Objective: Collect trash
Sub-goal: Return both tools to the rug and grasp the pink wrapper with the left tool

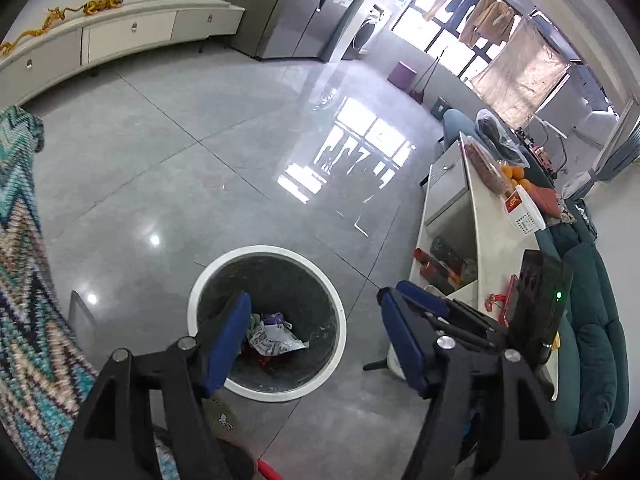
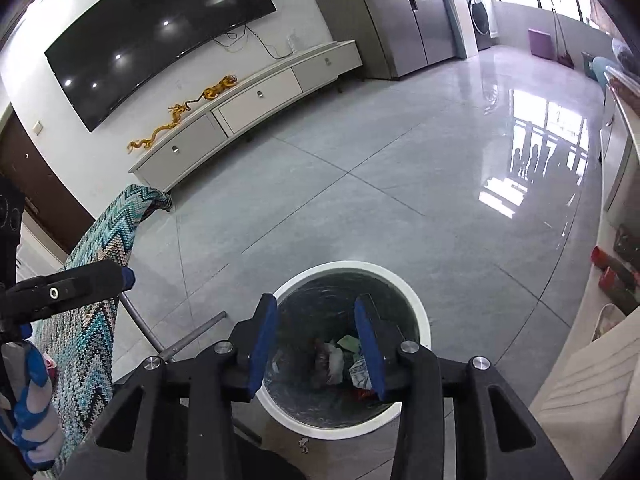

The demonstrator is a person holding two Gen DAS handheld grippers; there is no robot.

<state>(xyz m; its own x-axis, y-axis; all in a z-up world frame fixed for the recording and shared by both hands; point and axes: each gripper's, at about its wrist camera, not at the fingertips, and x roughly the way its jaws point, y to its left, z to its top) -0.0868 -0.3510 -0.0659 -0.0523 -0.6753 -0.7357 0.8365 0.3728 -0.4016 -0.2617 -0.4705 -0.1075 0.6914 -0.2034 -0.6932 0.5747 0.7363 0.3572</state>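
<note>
1. The grey tiled floor point(image 1: 168, 184) fills most of both views and shines with the reflection of the windows point(image 1: 460, 36) at the far end of the room.
2. A black television point(image 2: 160, 36) hangs on the white wall above a long white cabinet point(image 2: 256, 100), and golden dragon figures point(image 2: 180, 116) stand on top of the cabinet.
3. A tall steel fridge point(image 1: 304, 8) stands past the cabinet's end, with a washing machine point(image 2: 480, 20) beyond it.
4. A dark green sofa point(image 1: 592, 320) runs along the right edge of the left wrist view, behind a white table point(image 1: 496, 232) that carries oranges, bags and a white box.
5. A blanket point(image 1: 24, 280) with a zigzag pattern in blue and brown hangs at the left side of both views.
6. The bin point(image 1: 208, 276) is round, with a white rim and a dark liner, and it stands on the floor directly below both grippers.
7. The trash point(image 1: 276, 334) lies at the bottom of the bin: crumpled white paper, a purple scrap, something red, and a pale green piece in the right wrist view.
8. The left gripper point(image 1: 312, 340) hangs over the bin with its blue-padded jaws spread wide and nothing between them.
9. The right gripper point(image 2: 316, 344) also hangs over the bin, its jaws only partly apart and gripping nothing; the trash below shows through the gap.
</note>
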